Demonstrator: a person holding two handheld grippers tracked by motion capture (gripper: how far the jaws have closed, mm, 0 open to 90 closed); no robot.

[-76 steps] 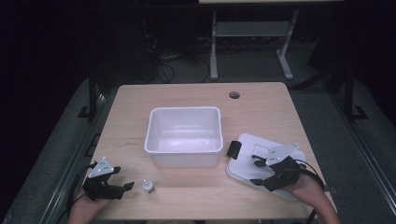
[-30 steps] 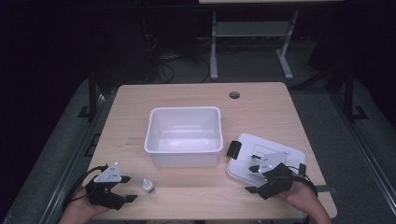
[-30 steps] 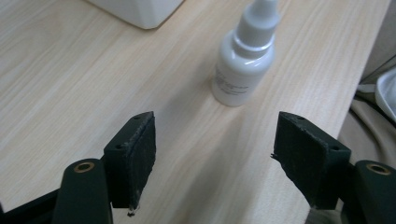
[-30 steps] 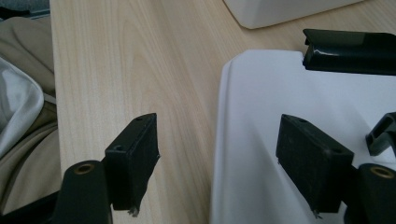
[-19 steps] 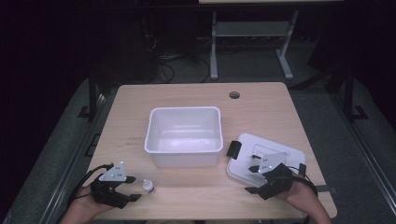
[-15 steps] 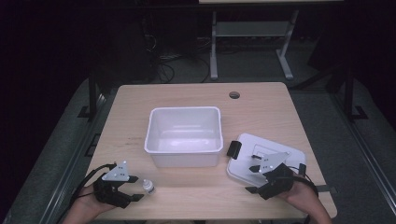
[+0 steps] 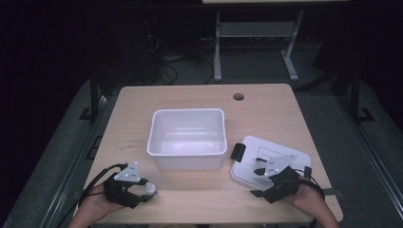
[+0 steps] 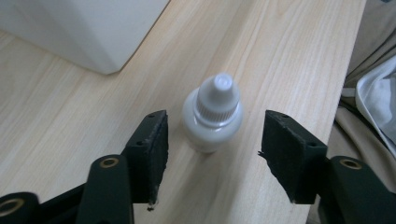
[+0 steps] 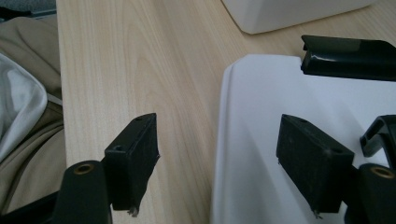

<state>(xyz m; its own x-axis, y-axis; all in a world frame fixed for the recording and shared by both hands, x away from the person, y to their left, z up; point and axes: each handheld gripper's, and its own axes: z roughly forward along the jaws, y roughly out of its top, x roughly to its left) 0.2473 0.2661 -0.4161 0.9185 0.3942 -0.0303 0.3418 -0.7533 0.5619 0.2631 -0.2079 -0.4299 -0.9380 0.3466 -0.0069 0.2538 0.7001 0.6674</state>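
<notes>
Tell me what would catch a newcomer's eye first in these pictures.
Probably the small white dropper bottle, standing upright on the wooden table between the left gripper's jaws, which have just been closing but don't touch it yet. Next, the empty white tub at the table's middle, and the white lid beside it under the open right gripper.

Around the bottle: my left gripper [image 8: 212,144] has been closing its jaws around the small white bottle [image 8: 213,116]; I see a gap on each side, pads not touching.
Ahead of the left gripper: the white bin [image 7: 187,137] blocks the way; I have bare wood between it and the bottle.
Near edge: the table [image 7: 199,199] runs free between my two hands.
Right side: the white lid [image 9: 261,140] lies under my right gripper [image 9: 217,158], its black latch [image 9: 348,56] standing ahead.
Far side: clear wood behind the bin.
</notes>
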